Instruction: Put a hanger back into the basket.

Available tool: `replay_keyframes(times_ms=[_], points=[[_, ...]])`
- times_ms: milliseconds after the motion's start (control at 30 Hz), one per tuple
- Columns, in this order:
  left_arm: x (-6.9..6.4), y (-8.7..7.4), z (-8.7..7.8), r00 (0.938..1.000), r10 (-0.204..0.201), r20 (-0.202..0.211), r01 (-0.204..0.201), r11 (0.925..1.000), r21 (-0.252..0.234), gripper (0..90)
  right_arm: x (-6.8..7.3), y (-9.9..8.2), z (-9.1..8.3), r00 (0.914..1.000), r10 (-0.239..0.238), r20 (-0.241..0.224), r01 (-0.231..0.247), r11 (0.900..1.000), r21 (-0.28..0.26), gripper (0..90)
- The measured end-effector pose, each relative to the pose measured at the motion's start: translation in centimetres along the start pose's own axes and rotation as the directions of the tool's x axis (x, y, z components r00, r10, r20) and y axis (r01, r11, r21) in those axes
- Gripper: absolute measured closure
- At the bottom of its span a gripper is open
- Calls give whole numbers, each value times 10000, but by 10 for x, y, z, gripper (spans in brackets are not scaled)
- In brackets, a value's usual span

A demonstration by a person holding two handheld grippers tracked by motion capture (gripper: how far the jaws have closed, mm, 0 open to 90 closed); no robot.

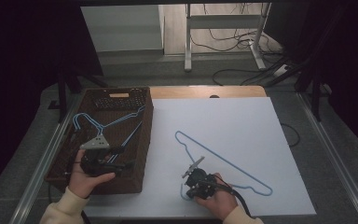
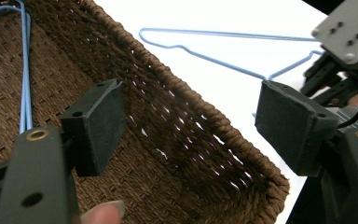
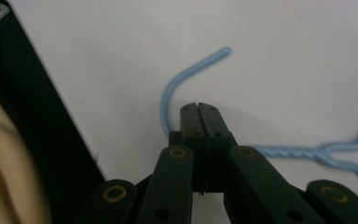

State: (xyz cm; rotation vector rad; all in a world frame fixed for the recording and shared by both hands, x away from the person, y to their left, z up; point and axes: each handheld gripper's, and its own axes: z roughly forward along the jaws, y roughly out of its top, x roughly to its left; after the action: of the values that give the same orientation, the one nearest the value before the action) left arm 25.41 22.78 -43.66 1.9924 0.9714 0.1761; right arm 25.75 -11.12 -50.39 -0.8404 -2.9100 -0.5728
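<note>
Blue wire makes up the hanger that lies flat on the white table, with its hook end near the person's side and its long body running away toward the far right. The right gripper has its fingers pressed fully together at the neck of this hanger, just where the hook begins to curve. In the right gripper view the hook comes out on one side of the closed fingers and the twisted neck on the other side, so the wire seems to pass under or between the tips; I cannot tell for sure whether it is really pinched.

I judge the main risk to be a weak hold. The wire is thin and round, so it can slip or turn between flat pads, and the long body could then swing down when it is lifted. If the tips only press on top of the wire, the hanger would stay on the table.

The left gripper hovers over the brown woven basket, its fingers wide apart and holding nothing. More blue hangers lie inside the basket, and a swinging hook could catch on them or on the basket rim.
</note>
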Motion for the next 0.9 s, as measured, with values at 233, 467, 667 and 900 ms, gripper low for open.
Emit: replay_keyframes(times_ms=[233,467,667,900], points=[[0,1,1,10000,43,17,-43,10000,42,244,-2,-26,-12,9999,-30,-157,34,9996,283,899],[1,1,3,10000,41,48,-41,10000,64,244,-27,-10,-26,9979,545,342,-525,9970,-570,899],[1,2,3,9999,78,121,-79,9999,66,243,-80,48,-19,9838,1492,993,-1344,9807,-1422,898],[4,0,1,10000,-14,94,13,10000,38,244,-112,93,11,9757,1852,1170,-1629,9704,-1783,898]])
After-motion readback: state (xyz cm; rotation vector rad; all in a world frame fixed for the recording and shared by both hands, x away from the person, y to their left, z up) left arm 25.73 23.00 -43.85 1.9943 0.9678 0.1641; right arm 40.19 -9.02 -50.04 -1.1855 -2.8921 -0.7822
